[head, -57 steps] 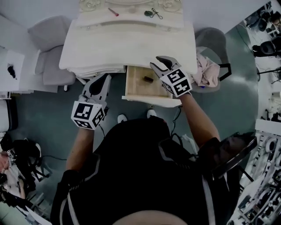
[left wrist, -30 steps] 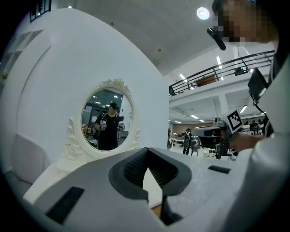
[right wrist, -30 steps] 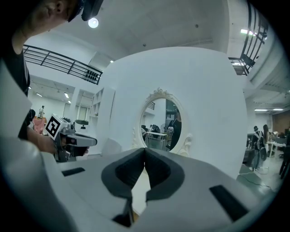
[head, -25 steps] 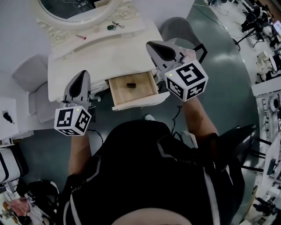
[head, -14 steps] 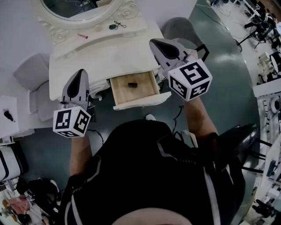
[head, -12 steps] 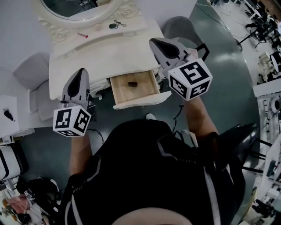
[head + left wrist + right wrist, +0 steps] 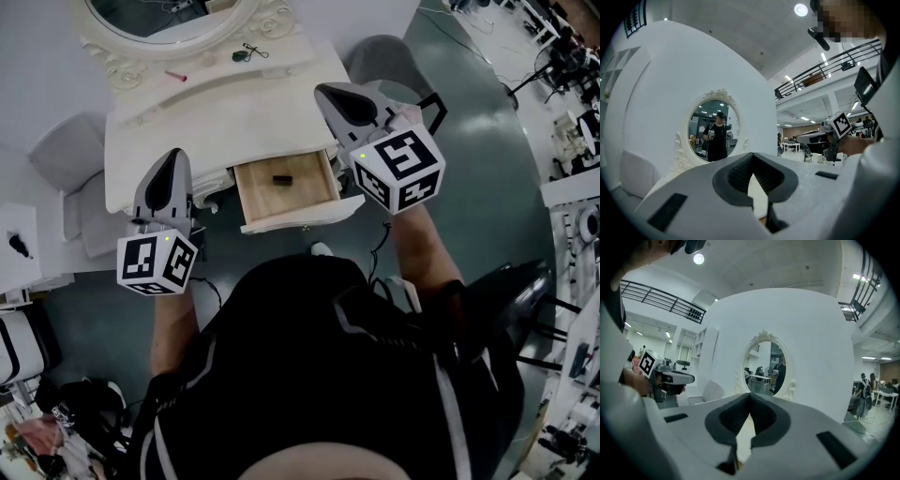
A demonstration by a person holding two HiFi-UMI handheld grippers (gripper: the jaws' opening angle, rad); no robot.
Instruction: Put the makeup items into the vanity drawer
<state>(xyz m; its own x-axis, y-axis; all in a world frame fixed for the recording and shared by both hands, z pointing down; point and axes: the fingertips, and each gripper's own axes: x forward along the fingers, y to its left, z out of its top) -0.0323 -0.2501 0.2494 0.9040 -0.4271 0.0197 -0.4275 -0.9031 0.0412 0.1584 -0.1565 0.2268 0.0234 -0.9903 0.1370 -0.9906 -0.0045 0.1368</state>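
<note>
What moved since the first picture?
The right gripper drew back from over the open drawer to its right side, shut and empty. The left gripper stays left of it, shut. The dark item still lies in the drawer; the red stick is still on the vanity.

An open drawer (image 7: 302, 199) is seen between the left gripper (image 7: 174, 157) and right gripper (image 7: 328, 94), a small dark item (image 7: 280, 178) laid inside. A red stick (image 7: 175, 76) is seen beyond them

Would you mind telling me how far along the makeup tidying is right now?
Done: the wooden vanity drawer stands open with one small dark item inside. In hand: nothing; the left tool and right tool are both shut and empty. Left: the slim red stick and dark tangled item on the white back shelf.
</note>
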